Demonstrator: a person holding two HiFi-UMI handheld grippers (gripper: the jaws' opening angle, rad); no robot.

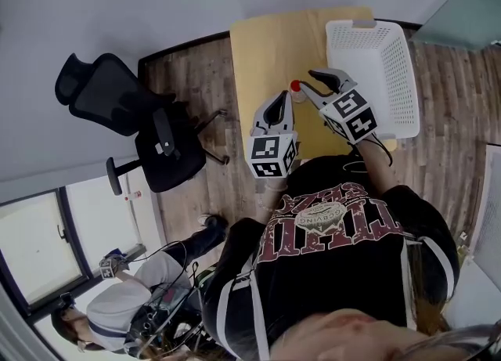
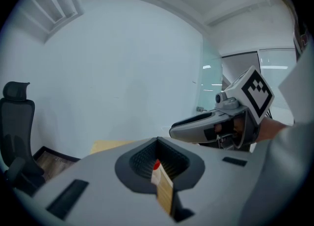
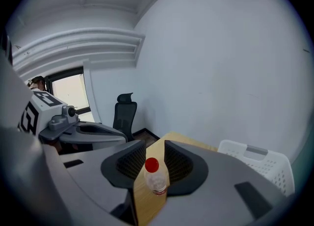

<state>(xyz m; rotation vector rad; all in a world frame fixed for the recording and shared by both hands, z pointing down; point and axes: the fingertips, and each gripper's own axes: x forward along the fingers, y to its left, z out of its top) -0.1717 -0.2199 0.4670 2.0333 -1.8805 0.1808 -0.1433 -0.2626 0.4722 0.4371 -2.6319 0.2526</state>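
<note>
A small clear bottle with a red cap (image 1: 296, 87) stands upright on the wooden table (image 1: 262, 50). My right gripper (image 1: 307, 81) hovers just right of it, jaws a little apart, and in the right gripper view the bottle (image 3: 156, 177) shows in the gap beyond the fingertips, untouched. My left gripper (image 1: 279, 101) hangs just short of the bottle on its near left, with nothing in it. Its jaws are drawn together to a thin slit, through which only the red cap (image 2: 156, 164) and a strip of table show.
A white perforated basket (image 1: 380, 66) sits on the table's right side, close behind my right gripper. A black office chair (image 1: 133, 117) stands on the wood floor to the left. Another person (image 1: 117, 316) is low at the left, near a window.
</note>
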